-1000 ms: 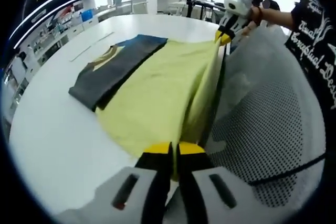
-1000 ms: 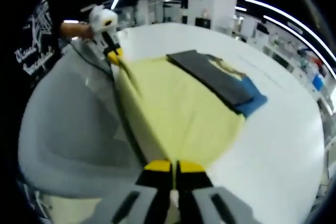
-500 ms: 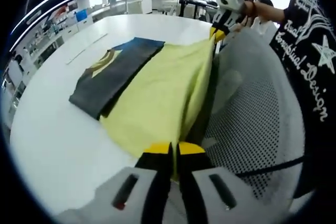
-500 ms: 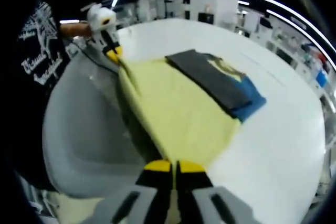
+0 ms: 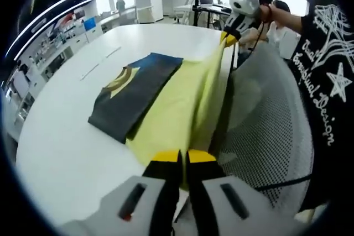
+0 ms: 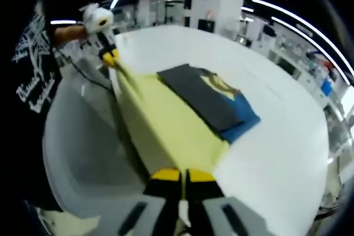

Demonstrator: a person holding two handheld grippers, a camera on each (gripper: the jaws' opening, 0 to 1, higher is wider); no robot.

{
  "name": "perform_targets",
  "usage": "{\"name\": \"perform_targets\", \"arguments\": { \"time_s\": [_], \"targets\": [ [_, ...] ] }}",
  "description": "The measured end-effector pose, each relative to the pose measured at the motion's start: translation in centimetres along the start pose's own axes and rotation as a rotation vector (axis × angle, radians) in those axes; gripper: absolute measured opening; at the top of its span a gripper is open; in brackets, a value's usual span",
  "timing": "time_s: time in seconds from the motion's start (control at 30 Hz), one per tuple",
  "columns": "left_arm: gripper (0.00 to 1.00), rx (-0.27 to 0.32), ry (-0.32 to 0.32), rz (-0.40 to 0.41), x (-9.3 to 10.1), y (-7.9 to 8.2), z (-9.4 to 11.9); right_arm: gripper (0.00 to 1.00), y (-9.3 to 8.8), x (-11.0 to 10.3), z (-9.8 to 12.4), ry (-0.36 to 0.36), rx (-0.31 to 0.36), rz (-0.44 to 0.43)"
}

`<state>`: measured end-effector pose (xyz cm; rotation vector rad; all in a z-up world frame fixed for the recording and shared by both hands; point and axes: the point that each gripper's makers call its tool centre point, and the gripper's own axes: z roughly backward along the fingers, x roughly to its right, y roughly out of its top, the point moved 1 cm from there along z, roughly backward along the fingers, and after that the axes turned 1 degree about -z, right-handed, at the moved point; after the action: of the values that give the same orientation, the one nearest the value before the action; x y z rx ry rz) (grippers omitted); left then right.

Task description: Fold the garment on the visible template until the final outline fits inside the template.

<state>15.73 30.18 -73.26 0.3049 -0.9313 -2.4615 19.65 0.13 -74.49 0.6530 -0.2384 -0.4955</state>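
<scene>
A garment lies on a white table (image 5: 66,131): its yellow part (image 5: 177,103) is stretched toward the near edge, and a dark grey and blue folded part (image 5: 135,95) with a yellow emblem lies on top, farther in. My left gripper (image 5: 182,161) is shut on one yellow corner. The right gripper (image 5: 229,37) holds the other corner up at the far end. In the right gripper view the yellow cloth (image 6: 166,131) runs from my right gripper (image 6: 182,178), shut on it, to the left gripper (image 6: 109,58). The grey and blue part (image 6: 207,103) lies beside it.
A grey mesh chair (image 5: 271,131) stands against the table's near edge, under the lifted cloth, with its shell (image 6: 83,153) at the left. A person in a black printed shirt (image 5: 329,70) stands behind it. Desks and shelves fill the background.
Both grippers have lifted the yellow edge higher and pulled it toward the chair side. The yellow area looks narrower and steeper now, while the grey and blue part stays flat.
</scene>
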Motion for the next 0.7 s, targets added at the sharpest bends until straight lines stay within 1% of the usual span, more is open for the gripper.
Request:
{"name": "perform_targets", "arguments": {
  "time_s": [0.2,0.43,0.6,0.7],
  "targets": [
    [0.00,0.027,0.056,-0.038,-2.4,1.7,0.0,0.00,1.4,1.6,0.0,-0.018,0.002,0.033],
    [0.00,0.059,0.095,-0.051,-4.8,3.3,0.0,0.00,3.3,3.6,0.1,-0.052,0.029,0.064],
    [0.00,0.072,0.132,-0.074,-7.2,4.6,-0.2,0.00,4.7,5.5,-0.2,-0.089,0.042,0.099],
    [0.00,0.081,0.146,-0.073,-7.9,5.5,-0.5,0.00,5.5,6.5,-0.4,-0.108,0.049,0.106]
  ]
}}
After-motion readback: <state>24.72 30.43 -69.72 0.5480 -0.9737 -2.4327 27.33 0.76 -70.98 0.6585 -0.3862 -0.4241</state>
